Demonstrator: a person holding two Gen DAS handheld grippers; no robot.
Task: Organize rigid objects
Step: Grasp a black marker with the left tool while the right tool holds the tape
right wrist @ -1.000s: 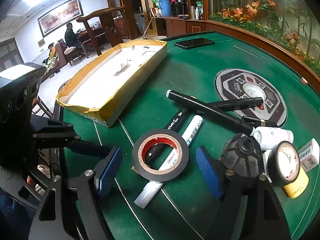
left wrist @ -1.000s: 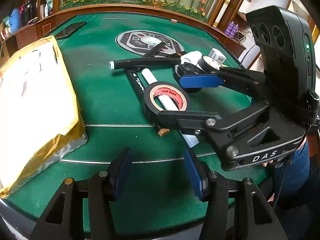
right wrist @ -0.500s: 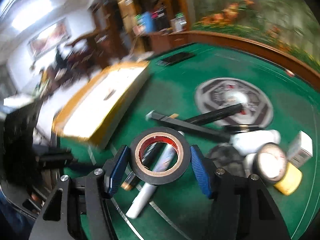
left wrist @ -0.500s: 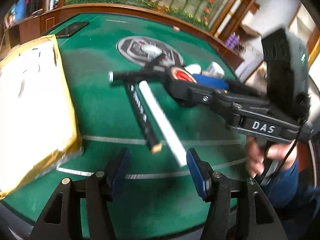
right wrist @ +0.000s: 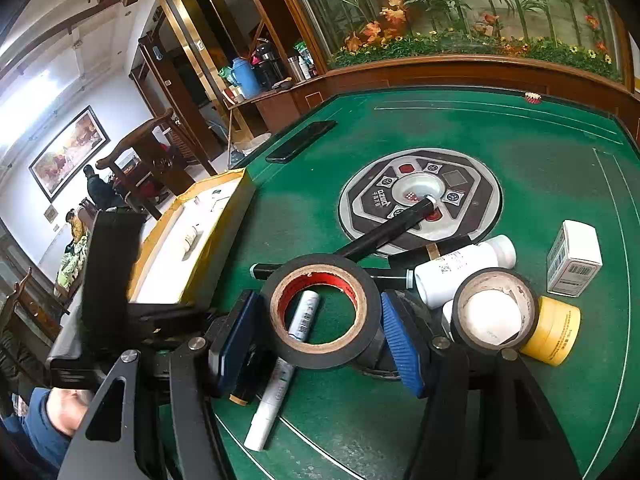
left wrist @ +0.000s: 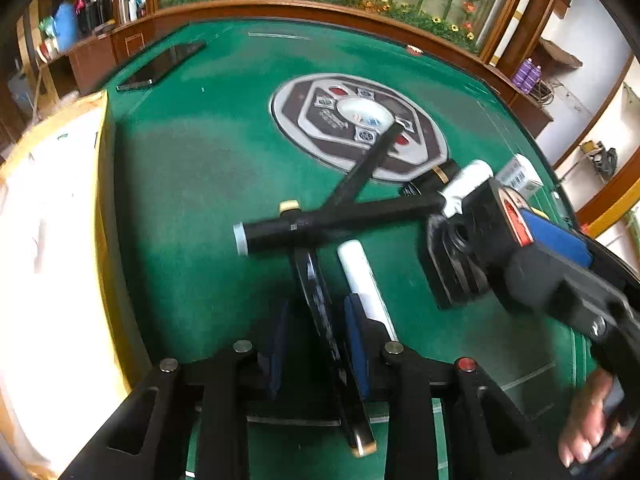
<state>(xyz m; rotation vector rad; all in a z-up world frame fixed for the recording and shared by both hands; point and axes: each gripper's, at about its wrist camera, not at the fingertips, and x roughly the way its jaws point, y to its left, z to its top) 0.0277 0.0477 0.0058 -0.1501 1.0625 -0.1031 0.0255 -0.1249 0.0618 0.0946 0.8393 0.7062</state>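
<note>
In the left wrist view, my left gripper [left wrist: 316, 344] reaches down over a black marker [left wrist: 320, 308] that lies on the green table [left wrist: 192, 184]. Its jaws are closing around the marker, and a thin gap still shows at the left pad. A white marker [left wrist: 360, 276] lies just outside the right pad. My right gripper [right wrist: 320, 332] is shut on a black tape roll [right wrist: 320, 276] with a red core. It holds the roll above the white marker [right wrist: 288, 352]. The same roll [left wrist: 514, 220] appears edge-on at the right of the left wrist view.
A long black pen [left wrist: 340, 220] and a black stick [left wrist: 368, 164] cross beyond the markers. A white bottle [right wrist: 460, 268], a white box [right wrist: 572, 260] and a second black roll [right wrist: 496, 312] on yellow tape [right wrist: 556, 332] crowd the right. A yellow-edged box [right wrist: 200, 236] stands at the left, a phone [right wrist: 300, 146] behind it.
My left gripper moved forward over the black marker and narrowed its jaws around it. My right gripper closed on the tape roll, lifted it off the markers and rolled.
</note>
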